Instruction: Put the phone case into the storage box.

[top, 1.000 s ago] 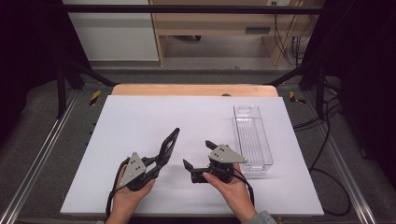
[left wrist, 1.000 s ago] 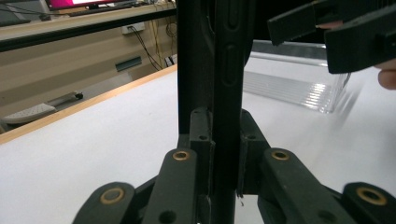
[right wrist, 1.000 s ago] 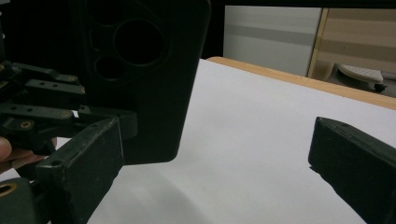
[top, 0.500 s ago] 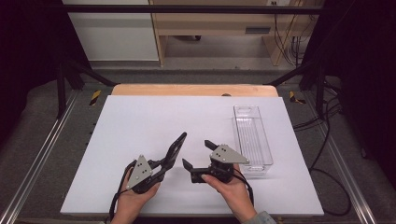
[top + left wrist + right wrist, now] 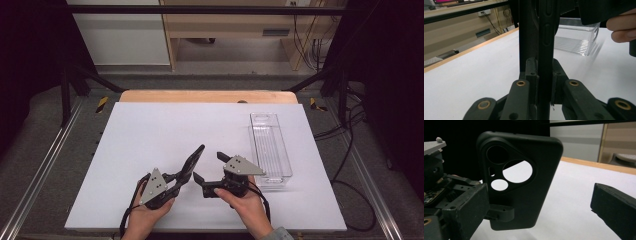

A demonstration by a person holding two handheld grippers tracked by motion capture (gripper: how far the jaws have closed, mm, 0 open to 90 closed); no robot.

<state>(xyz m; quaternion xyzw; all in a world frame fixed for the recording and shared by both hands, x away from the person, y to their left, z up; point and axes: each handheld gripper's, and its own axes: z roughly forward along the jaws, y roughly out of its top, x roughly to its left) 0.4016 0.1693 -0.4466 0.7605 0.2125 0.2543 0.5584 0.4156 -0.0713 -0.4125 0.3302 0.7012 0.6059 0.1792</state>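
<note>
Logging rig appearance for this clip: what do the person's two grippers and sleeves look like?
Both the left gripper and right gripper are black with linkage arms on brass-coloured pivots, each topped by a grey three-cornered plate and trailing black cable. A grey-green cuff shows at the right wrist.

white table (image 5: 150, 135) open left and ahead, clear bin (image 5: 270, 145) blocking right, grippers close together

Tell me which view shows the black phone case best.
Right gripper view: the phone case faces the camera, its back and camera cutouts plain. The left gripper view has it edge-on between the jaws; the high view shows a thin dark sliver.
</note>
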